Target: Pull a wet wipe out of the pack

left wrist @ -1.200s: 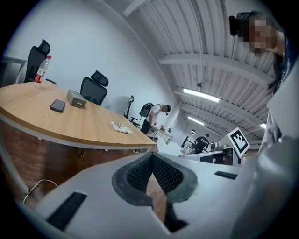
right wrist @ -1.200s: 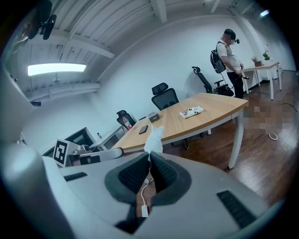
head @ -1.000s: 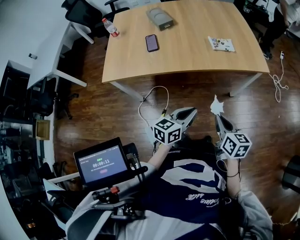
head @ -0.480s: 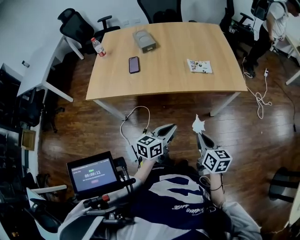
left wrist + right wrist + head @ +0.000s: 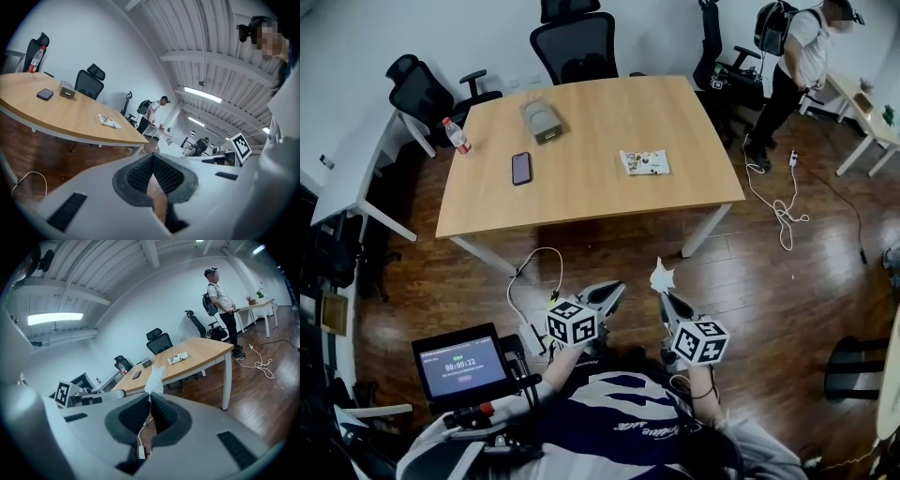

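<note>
With the right tongs (image 5: 666, 298) pinched on the white wet wipe (image 5: 661, 277), well apart from the worktop (image 5: 581, 202) with the pack (image 5: 643, 162) on it, and the left tongs (image 5: 615, 289) closed on nothing, better to carry the wipe gently, pads tight, without shaking.

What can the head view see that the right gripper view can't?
Only the head view shows the marker cube on the right hand-held gripper. Only the right gripper view shows the ceiling light. Both show the white wipe pinched in that gripper, the wipe pack and the wooden table.
</note>
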Demonstrator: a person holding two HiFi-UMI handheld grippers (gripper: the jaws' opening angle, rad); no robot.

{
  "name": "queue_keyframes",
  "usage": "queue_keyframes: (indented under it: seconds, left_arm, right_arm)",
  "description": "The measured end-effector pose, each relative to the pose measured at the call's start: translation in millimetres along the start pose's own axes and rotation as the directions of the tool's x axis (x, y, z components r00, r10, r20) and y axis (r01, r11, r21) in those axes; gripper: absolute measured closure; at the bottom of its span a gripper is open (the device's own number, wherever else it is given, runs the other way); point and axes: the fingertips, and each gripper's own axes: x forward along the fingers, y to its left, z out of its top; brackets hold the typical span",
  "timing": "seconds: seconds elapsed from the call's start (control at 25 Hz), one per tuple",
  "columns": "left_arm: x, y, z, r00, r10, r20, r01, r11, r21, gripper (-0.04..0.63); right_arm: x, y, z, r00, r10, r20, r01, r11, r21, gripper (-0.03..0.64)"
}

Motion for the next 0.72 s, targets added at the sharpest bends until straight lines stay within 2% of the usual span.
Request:
queue_keyframes:
  seconds: [0.44,0.72]
  left_arm:
    - [-23.7,8.3,-2.0,0.998,0.061,0.02,-0.06,0.998,-0.019,0.594]
    - [-24.8,7.5,-0.5,0.998,0.056,0.038,-0.056,0.998,-0.008,0.594]
  right_arm:
    - [8.0,7.1,-5.8,0.999,0.035,-0.015,-0.035,0.999,0.004,0.615]
    - [5.7,6.5,-6.8,1.0,0.029,-0.006,-0.029,0.999,-0.017,0.615]
